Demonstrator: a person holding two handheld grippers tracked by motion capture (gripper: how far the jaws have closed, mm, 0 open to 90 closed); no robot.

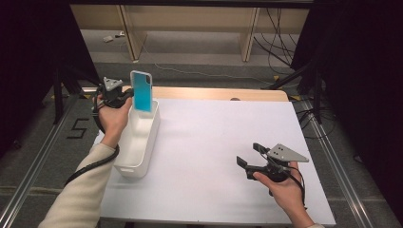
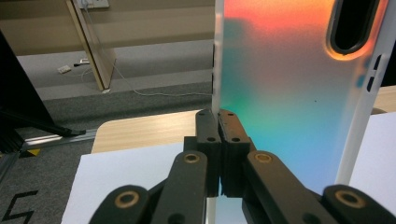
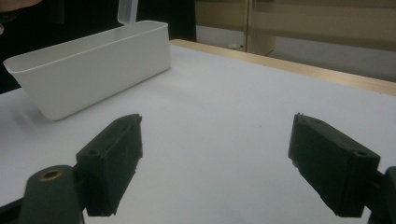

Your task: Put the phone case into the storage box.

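A phone case [image 1: 142,90] with a blue-to-orange face and white rim stands upright over the far end of a long white bin [image 1: 139,142] at the table's left. My left gripper [image 1: 124,94] is shut on the case's left edge; in the left gripper view the black fingers [image 2: 208,135] pinch the white rim of the case [image 2: 289,93]. My right gripper [image 1: 248,154] hovers low over the white table at the front right, open, with nothing between its fingers [image 3: 116,149]. From there the bin [image 3: 93,70] lies ahead to the left, the case's lower end [image 3: 127,11] above it.
The white table top [image 1: 214,142] has a wooden strip [image 1: 218,93] along its far edge. Beyond it are a grey floor with cables [image 1: 199,71] and wooden furniture legs [image 1: 249,38]. A dark stand [image 1: 59,80] rises at the left.
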